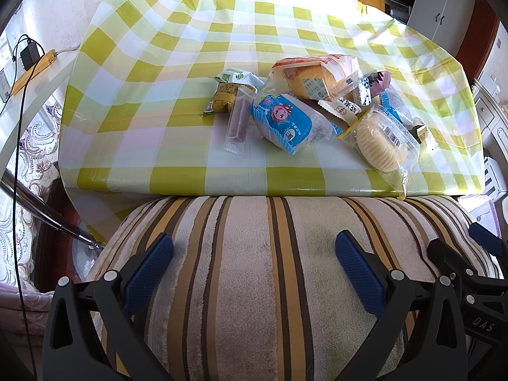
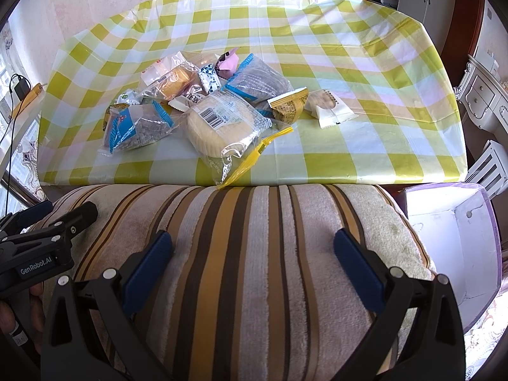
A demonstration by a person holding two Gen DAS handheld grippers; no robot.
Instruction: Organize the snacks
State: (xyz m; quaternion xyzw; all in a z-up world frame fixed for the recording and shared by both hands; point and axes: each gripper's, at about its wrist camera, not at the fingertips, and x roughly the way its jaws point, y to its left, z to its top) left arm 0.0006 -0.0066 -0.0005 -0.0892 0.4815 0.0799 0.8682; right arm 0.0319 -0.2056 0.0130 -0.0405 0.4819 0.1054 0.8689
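Left wrist view shows the left gripper [image 1: 254, 250] with its fingers apart and empty, hanging over a striped cushion [image 1: 254, 285] in front of the table [image 1: 177, 177]. A pile of snacks [image 1: 317, 111] lies on the checked tablecloth [image 1: 190, 47], toward the right of this view. Among them are a blue packet [image 1: 281, 123], a round cake in clear wrap [image 1: 381, 143] and a thin pink bar [image 1: 238, 119]. The right gripper [image 2: 254, 250] is likewise spread wide with nothing between its fingers, above the same cushion. An open white box [image 2: 457, 238] sits to its right, beside the cushion.

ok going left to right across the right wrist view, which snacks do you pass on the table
blue cartoon pack → round pale cake in clear bag → gold wedge pack → white wrapped biscuit; the pile behind overlaps too much to order.
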